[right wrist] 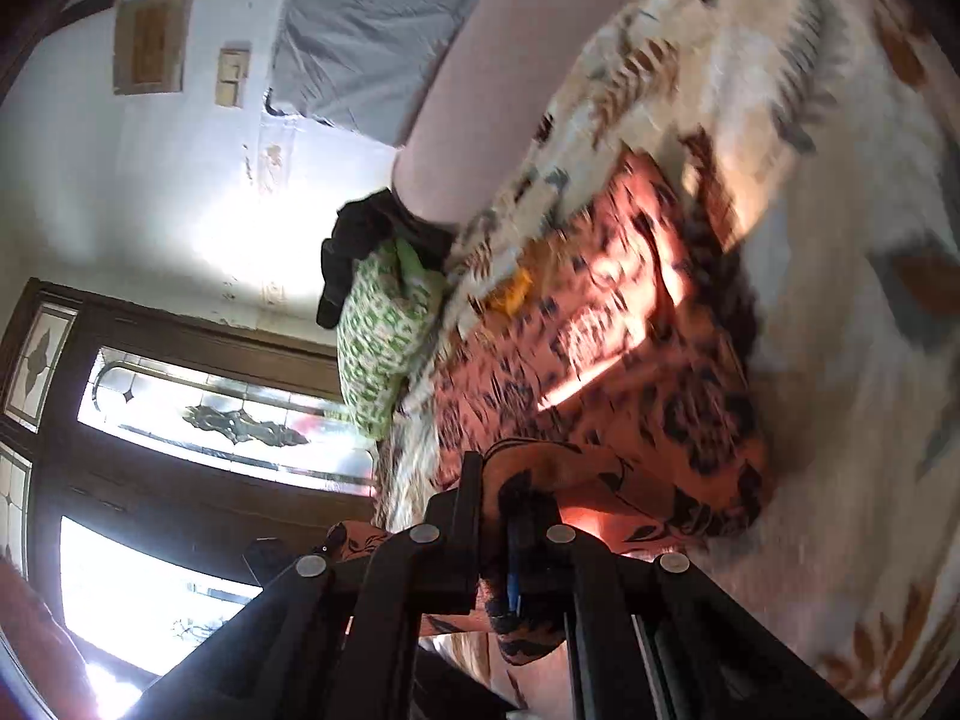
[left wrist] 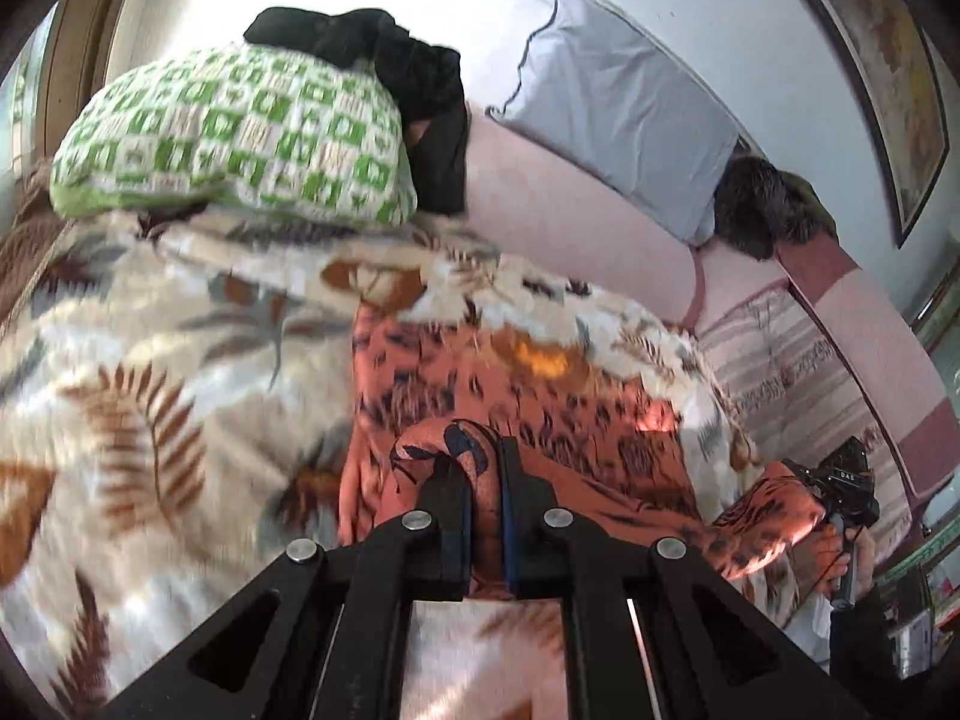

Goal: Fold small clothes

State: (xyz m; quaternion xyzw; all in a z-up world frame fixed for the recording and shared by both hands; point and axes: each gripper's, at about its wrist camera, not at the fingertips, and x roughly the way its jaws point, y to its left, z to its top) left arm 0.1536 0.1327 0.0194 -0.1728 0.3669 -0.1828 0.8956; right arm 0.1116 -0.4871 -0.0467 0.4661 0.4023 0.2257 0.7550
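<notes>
An orange garment with dark leaf prints (left wrist: 540, 396) lies on a leaf-patterned blanket (left wrist: 150, 360) on a bed. My left gripper (left wrist: 485, 480) is shut on a bunched edge of the garment at its near side. My right gripper (right wrist: 498, 498) is shut on another edge of the same orange garment (right wrist: 630, 348). The right gripper also shows at the right of the left wrist view (left wrist: 840, 498), pinching the garment's far corner. Both views are blurred by motion.
A green-and-white checked pillow (left wrist: 240, 138) with a black cloth (left wrist: 384, 54) on it lies at the bed's head. A grey pillow (left wrist: 612, 108) leans on the pink headboard (left wrist: 570, 210). A dark wooden window (right wrist: 180, 420) is beside the bed.
</notes>
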